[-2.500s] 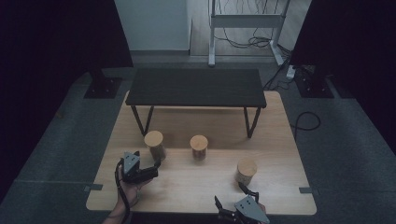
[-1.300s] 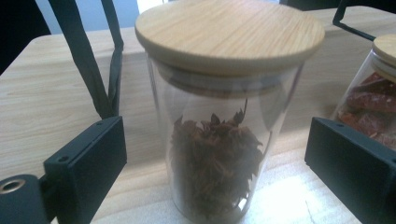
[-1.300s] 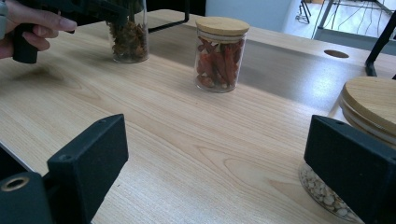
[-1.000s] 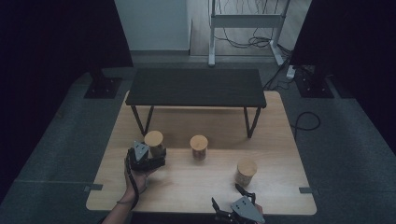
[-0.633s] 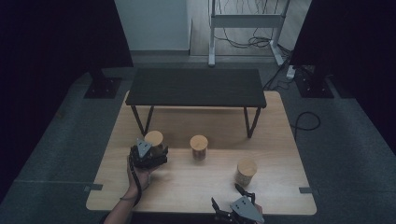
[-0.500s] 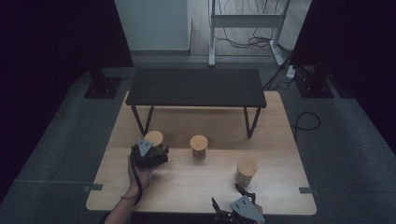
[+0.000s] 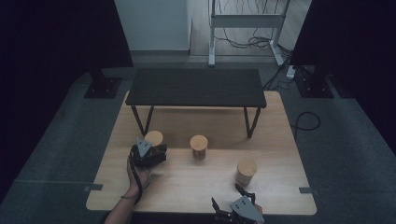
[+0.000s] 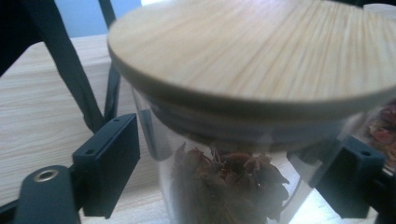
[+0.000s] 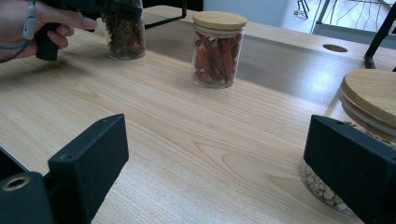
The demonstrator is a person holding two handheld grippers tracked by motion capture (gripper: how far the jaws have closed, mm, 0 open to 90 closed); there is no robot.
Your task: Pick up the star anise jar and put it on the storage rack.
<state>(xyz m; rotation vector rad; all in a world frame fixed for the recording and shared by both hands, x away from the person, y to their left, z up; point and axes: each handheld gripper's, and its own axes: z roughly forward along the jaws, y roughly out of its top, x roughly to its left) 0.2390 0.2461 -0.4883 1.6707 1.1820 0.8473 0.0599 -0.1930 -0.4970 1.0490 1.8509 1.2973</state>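
Three glass jars with wooden lids stand on the light wood table (image 7: pixel 280 140). My left gripper (image 7: pixel 153 147) is at the left jar (image 7: pixel 154 137), held by a hand from the near side. In the left gripper view this star anise jar (image 8: pixel 243 56) sits between my left gripper's (image 8: pixel 229 172) jaws, which have just been closing; both pads lie against the glass. My right gripper (image 7: pixel 227 196) rests at the near edge, open with nothing between its fingers. The nut jar (image 7: pixel 246 171) stands just beyond it, beside the right jaw of my right gripper (image 9: pixel 222 156).
The chilli jar (image 7: pixel 199 147) (image 9: pixel 218 49) stands mid-table between the other two. A low black bench (image 7: pixel 196 86) spans the table's far half on thin legs. A small round hole (image 9: pixel 335 47) is in the tabletop. Bare wood lies between the jars.
The left hand has carried its gripper forward to the left jar, and the jaws have drawn in around it. The right gripper has stayed at the near edge.
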